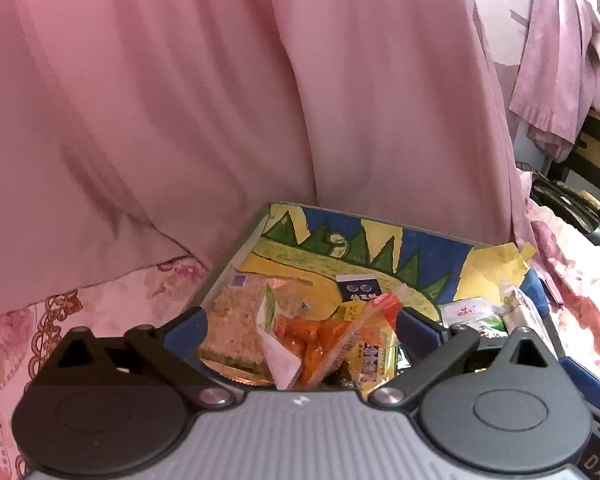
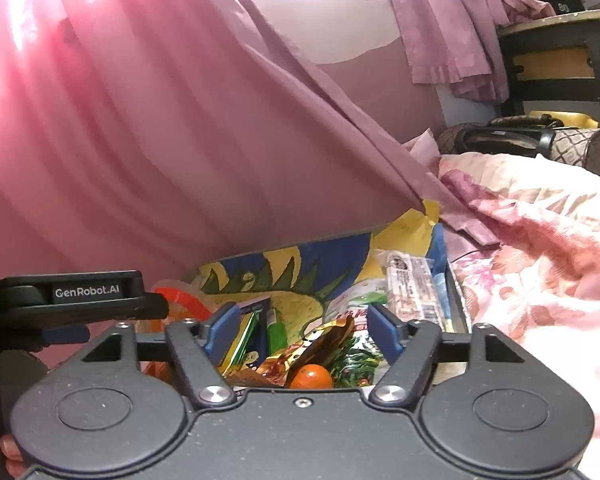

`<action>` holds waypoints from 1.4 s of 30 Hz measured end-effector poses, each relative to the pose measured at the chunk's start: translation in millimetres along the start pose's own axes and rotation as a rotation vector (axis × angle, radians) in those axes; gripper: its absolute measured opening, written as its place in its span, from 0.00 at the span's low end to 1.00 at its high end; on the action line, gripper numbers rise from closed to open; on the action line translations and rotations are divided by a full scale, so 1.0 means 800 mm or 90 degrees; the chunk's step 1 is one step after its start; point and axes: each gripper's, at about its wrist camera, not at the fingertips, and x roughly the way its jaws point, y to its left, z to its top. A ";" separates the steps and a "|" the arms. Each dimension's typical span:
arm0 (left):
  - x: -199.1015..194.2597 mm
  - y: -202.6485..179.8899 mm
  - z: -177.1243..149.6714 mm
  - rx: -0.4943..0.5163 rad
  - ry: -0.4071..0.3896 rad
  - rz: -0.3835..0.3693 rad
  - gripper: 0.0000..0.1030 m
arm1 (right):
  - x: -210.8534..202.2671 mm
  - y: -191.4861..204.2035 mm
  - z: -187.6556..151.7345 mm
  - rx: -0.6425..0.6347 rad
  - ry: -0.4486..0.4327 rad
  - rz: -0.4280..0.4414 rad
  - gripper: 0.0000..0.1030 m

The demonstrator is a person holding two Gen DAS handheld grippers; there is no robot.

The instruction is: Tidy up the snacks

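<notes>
Painted box (image 1: 380, 240) on bedspread (image 1: 100, 300) against pink curtain (image 1: 220, 100), packed edge to edge with snacks (image 1: 320, 332), orange (image 2: 310, 376) near front edge; left gripper (image 1: 302, 330) and right gripper (image 2: 300, 326) both spread, empty; sorting seemingly near done.

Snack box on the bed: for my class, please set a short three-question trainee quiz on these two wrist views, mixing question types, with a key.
1. True or false: the left gripper grips the orange snack packet.
2. What round fruit lies in the painted box? A apple; B mandarin; C lemon.
3. What hangs behind the box?

Key
1. False; its fingers stand open.
2. B, the mandarin, near the open right gripper.
3. A pink curtain.
</notes>
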 end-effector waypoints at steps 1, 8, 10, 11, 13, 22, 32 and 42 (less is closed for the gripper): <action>-0.001 0.000 0.000 -0.003 0.002 0.000 0.99 | -0.002 -0.001 0.001 0.000 -0.002 -0.002 0.75; -0.009 -0.008 0.000 0.005 -0.003 0.000 1.00 | -0.017 -0.007 0.007 0.005 -0.017 -0.018 0.85; -0.011 -0.011 0.000 0.006 -0.004 -0.002 1.00 | -0.023 -0.010 0.009 0.007 -0.021 -0.024 0.86; -0.013 -0.013 0.000 0.006 -0.004 -0.003 1.00 | -0.026 -0.012 0.010 0.009 -0.022 -0.027 0.87; -0.015 -0.016 -0.001 0.004 -0.005 -0.004 1.00 | -0.032 -0.015 0.011 0.009 -0.025 -0.034 0.89; -0.028 -0.031 -0.007 0.002 0.000 -0.015 1.00 | -0.064 -0.026 0.021 0.007 -0.047 -0.059 0.95; -0.045 -0.041 -0.012 0.006 0.008 -0.041 1.00 | -0.089 -0.033 0.025 0.012 -0.057 -0.075 0.99; -0.050 -0.036 -0.008 -0.036 0.021 -0.061 1.00 | -0.100 -0.042 0.025 0.027 -0.059 -0.091 0.99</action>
